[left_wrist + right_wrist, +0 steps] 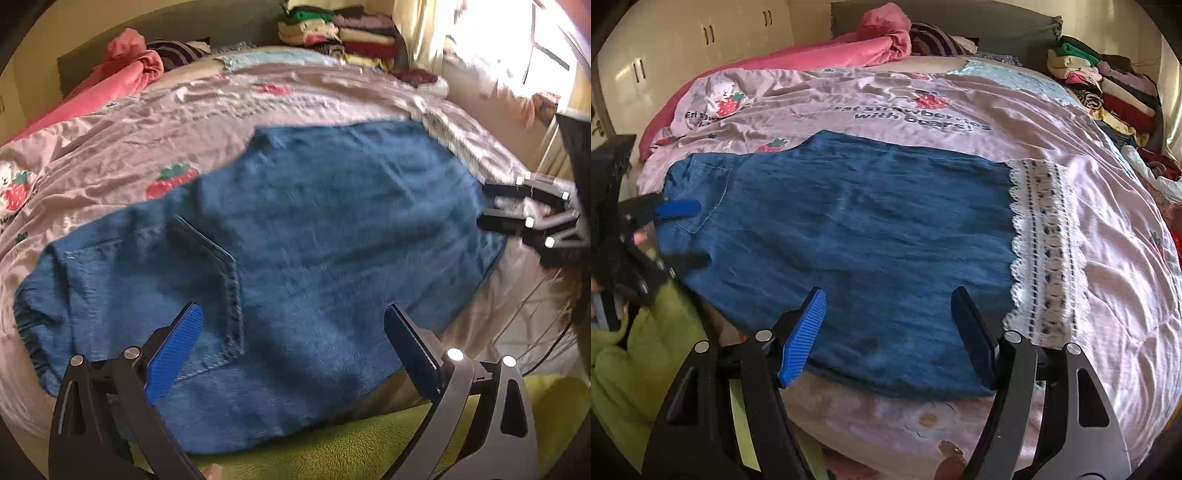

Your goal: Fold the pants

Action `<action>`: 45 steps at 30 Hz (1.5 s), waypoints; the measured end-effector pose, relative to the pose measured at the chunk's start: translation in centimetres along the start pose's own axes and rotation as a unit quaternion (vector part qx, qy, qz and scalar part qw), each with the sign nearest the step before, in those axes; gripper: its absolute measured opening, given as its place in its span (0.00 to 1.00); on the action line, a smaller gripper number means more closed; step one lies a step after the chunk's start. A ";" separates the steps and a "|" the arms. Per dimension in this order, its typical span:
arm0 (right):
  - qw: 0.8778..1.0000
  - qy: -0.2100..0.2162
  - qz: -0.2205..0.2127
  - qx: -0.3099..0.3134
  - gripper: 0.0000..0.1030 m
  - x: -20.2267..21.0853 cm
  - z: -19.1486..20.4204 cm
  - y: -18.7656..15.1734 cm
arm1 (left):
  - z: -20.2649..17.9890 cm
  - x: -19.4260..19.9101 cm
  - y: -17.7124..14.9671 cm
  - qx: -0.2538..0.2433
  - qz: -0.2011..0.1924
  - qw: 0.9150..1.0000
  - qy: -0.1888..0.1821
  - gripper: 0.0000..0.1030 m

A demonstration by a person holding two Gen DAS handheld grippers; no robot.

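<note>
Blue denim pants (857, 229) with white lace hems (1045, 251) lie flat on the pink bedspread, legs side by side, waist and a back pocket (199, 273) at the left. My left gripper (291, 314) is open and empty, just above the waist end near the pocket. It also shows in the right wrist view (690, 232) at the far left. My right gripper (886, 295) is open and empty, over the near edge of the legs by the lace hem. It shows in the left wrist view (484, 206) at the right edge, at the hem end.
The pink strawberry bedspread (960, 114) covers the bed. A green fleece blanket (351, 443) lies at the near edge. A pink duvet (849, 48) and stacks of folded clothes (1108, 81) lie at the back. White wardrobes (683, 48) stand at the left.
</note>
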State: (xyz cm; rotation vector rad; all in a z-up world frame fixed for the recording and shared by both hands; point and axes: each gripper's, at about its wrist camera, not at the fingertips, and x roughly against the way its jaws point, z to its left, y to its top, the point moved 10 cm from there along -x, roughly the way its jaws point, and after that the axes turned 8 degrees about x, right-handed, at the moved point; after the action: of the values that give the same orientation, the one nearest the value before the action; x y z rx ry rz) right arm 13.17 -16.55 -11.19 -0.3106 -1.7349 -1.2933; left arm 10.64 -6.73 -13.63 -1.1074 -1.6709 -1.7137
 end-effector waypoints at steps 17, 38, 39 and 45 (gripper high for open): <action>0.999 0.003 0.027 -0.017 0.69 -0.8 0.2 -1.0 | -0.6 0.4 0.1 -0.014 -0.010 1.000 0.009 0.96; 0.996 -0.031 -0.061 -0.058 0.82 5.9 -4.0 2.3 | -3.7 5.4 3.3 -0.009 -0.061 0.998 -0.017 0.96; 0.996 -0.033 -0.064 -0.060 0.82 6.2 -4.3 2.3 | -3.9 5.5 3.4 -0.009 -0.062 0.998 -0.018 0.96; 0.994 -0.043 -0.075 -0.069 0.83 7.3 -5.4 2.2 | -4.6 5.6 4.5 -0.002 -0.066 0.997 -0.029 0.96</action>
State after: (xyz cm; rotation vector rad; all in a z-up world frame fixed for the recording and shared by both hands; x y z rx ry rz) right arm 13.41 -22.50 -3.93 -0.3244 -1.7721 -1.5340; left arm 10.26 -10.75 -6.11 -1.0802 -1.8137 -1.7817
